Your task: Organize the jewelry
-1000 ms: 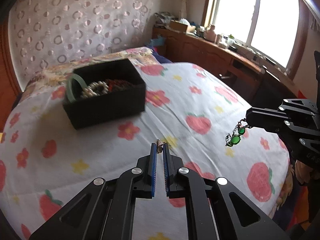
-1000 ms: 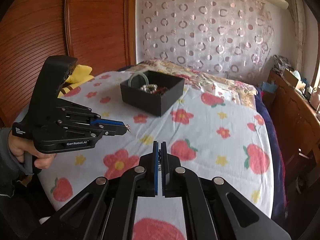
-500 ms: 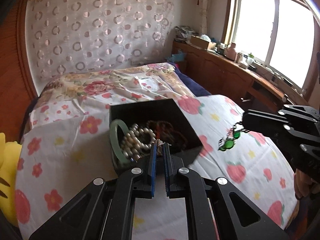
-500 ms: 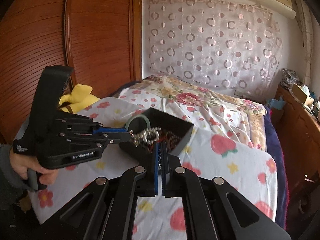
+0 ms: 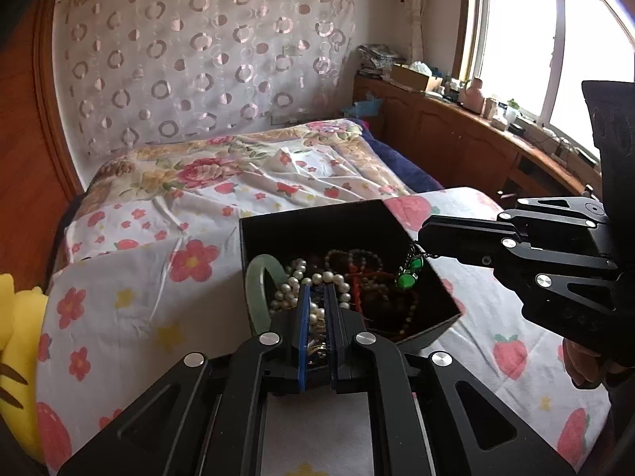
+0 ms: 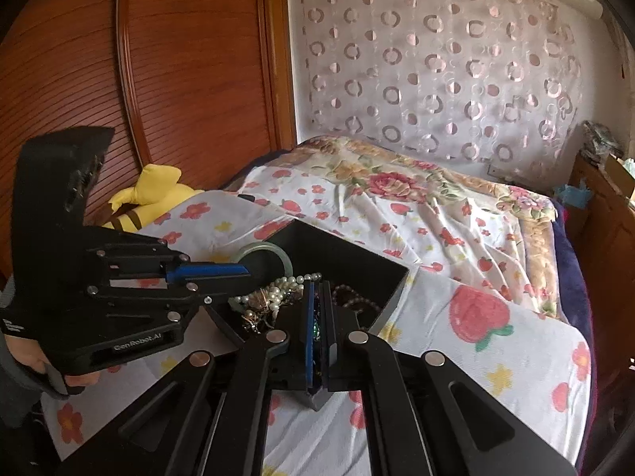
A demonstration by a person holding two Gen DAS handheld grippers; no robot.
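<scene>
Both tongs have come in over the black box (image 5: 309, 234) since a second ago, when they hung above the open bedspread with the box well off to one side. The left tongs (image 5: 317, 297) now sit over the near edge of the box with their blue-lined jaws parted a little; beads and a bit of gold chain show through the gap, but whether anything is actually pinched I cannot tell, as the view there is cluttered.

The right tongs (image 5: 426, 244) reach in from the right, clenched on a thin chain from which a green-stone pendant (image 5: 410, 271) hangs down inside the box, just above the heap. From the right wrist view the same tongs (image 6: 317, 289) show their jaws close together with the dark chain between them.

Inside the box lie a pale green bangle (image 5: 260, 281) leaning at the left wall, a string of pearls (image 5: 313, 279) beside it, and dark reddish bead strands (image 5: 357, 261) toward the right. The box rests on the flowered bedspread (image 5: 139, 277). A yellow plush toy (image 6: 158, 194) lies at the bed's left edge by the wooden wardrobe (image 6: 158, 59).
</scene>
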